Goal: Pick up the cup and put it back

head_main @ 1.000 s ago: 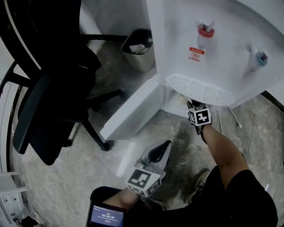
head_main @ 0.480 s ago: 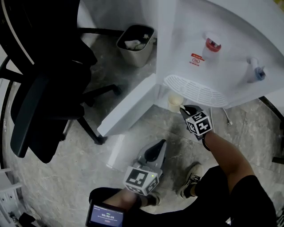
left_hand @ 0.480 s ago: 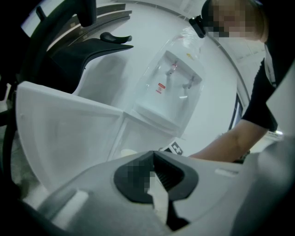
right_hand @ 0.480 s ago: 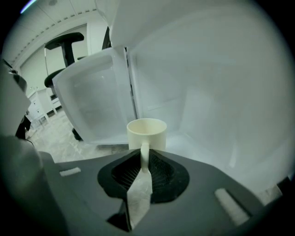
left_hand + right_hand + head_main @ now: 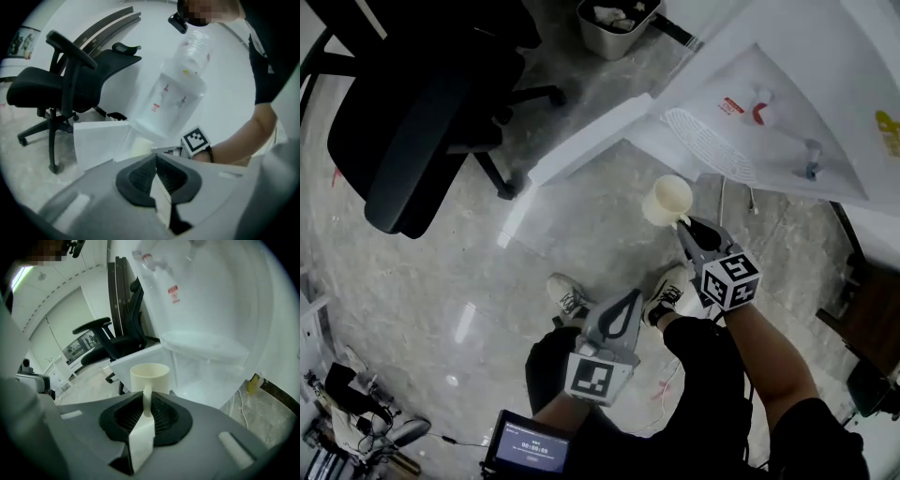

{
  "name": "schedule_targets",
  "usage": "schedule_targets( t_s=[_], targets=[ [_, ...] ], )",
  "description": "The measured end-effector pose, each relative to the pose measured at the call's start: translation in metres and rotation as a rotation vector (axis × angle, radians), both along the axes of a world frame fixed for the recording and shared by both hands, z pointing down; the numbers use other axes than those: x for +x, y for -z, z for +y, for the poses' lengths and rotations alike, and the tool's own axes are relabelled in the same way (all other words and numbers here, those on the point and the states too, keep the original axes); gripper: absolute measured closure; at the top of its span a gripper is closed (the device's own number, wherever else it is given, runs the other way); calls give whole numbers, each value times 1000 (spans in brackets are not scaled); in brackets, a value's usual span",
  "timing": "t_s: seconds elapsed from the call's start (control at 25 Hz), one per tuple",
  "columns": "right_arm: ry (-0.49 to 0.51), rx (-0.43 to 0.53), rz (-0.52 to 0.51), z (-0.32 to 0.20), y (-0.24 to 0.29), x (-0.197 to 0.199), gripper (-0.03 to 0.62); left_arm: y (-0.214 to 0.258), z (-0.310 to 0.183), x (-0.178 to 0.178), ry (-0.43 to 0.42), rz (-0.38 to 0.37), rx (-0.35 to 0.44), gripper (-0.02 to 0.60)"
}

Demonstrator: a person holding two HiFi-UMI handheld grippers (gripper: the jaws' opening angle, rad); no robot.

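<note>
A cream cup hangs in the air in front of the white water dispenser, below its drip grille. My right gripper is shut on the cup's handle; in the right gripper view the handle stands pinched between the dark pads, with the cup upright just beyond them. My left gripper hovers lower left of the cup, above the person's legs. Its jaws meet at the tips with nothing between them.
The dispenser's lower cabinet door stands open towards the floor. A black office chair is at the left and a waste bin at the top. A cable trails beside the dispenser. A small screen sits at the bottom.
My right gripper has drawn the cup out from under the dispenser and raised it into the open. The left gripper has risen too and stays shut.
</note>
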State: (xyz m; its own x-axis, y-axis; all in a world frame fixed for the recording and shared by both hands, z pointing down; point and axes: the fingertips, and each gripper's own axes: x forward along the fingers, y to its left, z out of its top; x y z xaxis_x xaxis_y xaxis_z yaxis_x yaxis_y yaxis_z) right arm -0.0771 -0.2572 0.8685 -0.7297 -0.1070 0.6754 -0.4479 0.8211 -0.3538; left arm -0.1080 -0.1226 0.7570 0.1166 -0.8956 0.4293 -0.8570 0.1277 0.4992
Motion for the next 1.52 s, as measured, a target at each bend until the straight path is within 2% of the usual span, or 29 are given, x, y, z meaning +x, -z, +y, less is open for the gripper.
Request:
schedule_targets(
  t_s=[0.2,0.28,0.44,0.52,0.68,0.76,0.92,1.08,1.28,1.52],
  targets=[
    [-50,12,-41,14,122,4,538,104,31,8,-66,-3,-56,577],
    [-64,19,-53,17,170,8,537,148,36,7,-82,1,-56,577],
    [-24,130,-133,1,271,2,537,223,25,-2,-153,-110,18,577],
    [0,162,-178,-2,321,8,537,259,20,-1,-134,-128,30,575],
    [60,192,-280,-2,411,23,537,333,6,3,-8,-29,39,577],
    [105,221,-318,2,445,36,537,364,2,12,18,-34,66,577],
    [177,251,-380,13,489,54,537,414,6,19,61,-125,132,575],
    [177,230,-409,33,513,66,537,433,23,30,39,-195,146,577],
    [105,240,-424,63,531,73,537,454,49,19,14,-226,164,575],
    [-42,316,-427,124,547,70,537,467,99,0,-100,-231,258,577]
  ],
)
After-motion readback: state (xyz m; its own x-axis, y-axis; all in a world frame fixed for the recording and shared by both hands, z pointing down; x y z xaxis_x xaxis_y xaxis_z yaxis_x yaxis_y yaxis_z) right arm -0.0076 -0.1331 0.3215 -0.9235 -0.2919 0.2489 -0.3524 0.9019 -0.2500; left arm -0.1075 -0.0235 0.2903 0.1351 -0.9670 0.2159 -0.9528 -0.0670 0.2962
